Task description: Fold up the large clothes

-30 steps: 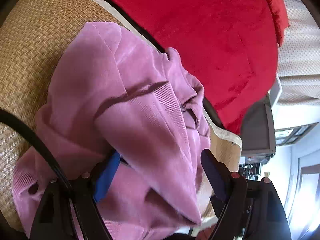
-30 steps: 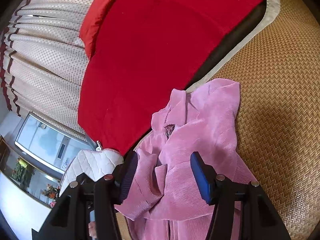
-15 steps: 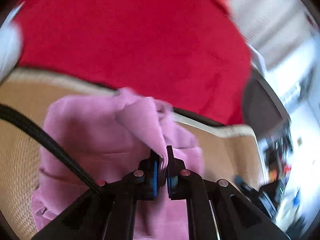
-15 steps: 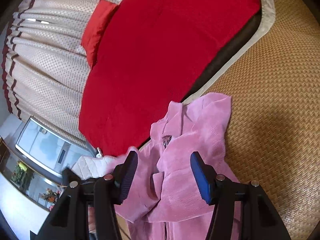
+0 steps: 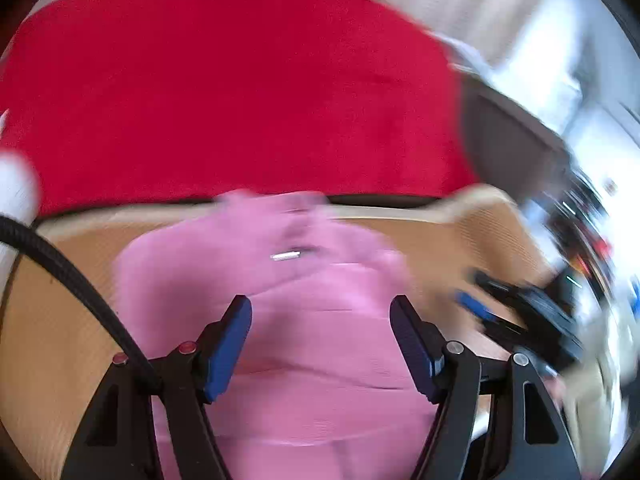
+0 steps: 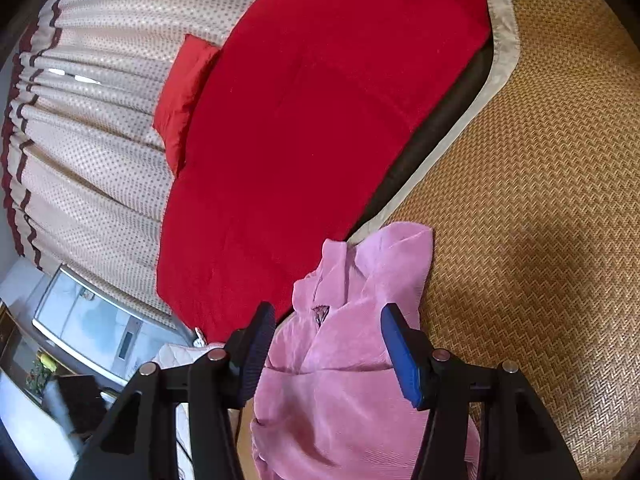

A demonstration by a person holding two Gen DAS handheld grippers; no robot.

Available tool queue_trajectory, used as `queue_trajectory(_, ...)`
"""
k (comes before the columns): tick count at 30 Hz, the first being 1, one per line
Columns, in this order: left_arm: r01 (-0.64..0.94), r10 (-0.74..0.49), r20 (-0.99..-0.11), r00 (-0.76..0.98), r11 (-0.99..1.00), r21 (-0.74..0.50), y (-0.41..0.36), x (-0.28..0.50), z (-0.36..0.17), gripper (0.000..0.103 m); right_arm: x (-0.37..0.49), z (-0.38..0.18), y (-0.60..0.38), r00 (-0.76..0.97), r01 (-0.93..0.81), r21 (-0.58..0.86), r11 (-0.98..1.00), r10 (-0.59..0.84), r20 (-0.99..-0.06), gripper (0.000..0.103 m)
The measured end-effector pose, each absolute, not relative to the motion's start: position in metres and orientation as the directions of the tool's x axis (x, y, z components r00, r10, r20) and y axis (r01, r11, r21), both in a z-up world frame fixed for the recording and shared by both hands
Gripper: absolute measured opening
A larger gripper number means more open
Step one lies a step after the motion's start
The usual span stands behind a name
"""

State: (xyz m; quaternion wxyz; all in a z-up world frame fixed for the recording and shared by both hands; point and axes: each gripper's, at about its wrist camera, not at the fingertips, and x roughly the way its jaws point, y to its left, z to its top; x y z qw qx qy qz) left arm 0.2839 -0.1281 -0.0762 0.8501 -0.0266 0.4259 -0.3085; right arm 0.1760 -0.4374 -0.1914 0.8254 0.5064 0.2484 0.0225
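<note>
Right gripper (image 6: 326,354) at 6 o'clock, jaws spread wide, nothing between the blue pads (image 6: 402,360). Pink ribbed garment (image 6: 352,360) lies bunched on the woven straw mat (image 6: 540,200), running from centre down to 6 o'clock beneath the gripper; collar end points toward 12 o'clock, small dark tag showing at the neck opening. Red blanket (image 6: 312,120) fills 12 o'clock, its edge just beside the collar. Red cushion (image 6: 184,96) at 10 o'clock against a dotted cream curtain (image 6: 92,128). Mat spans 3 o'clock.
</note>
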Motion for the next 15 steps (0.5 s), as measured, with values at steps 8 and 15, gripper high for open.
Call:
queue_trajectory(8, 0.210, -0.238, -0.868, 0.437, 0.965, -0.158, -0.052, 0.320, -0.171, 0.068, 0.206, -0.200, -0.374, 0.744, 0.151, 0.783, 0.604, 0.453, -0.492, 0.059)
queue_trajectory(15, 0.247, -0.212, -0.899, 0.384, 0.961, -0.122, -0.038, 0.307, -0.202, 0.059, 0.227, -0.236, -0.332, 0.583, 0.170, 0.737, 0.654, 0.536, -0.611, 0.059)
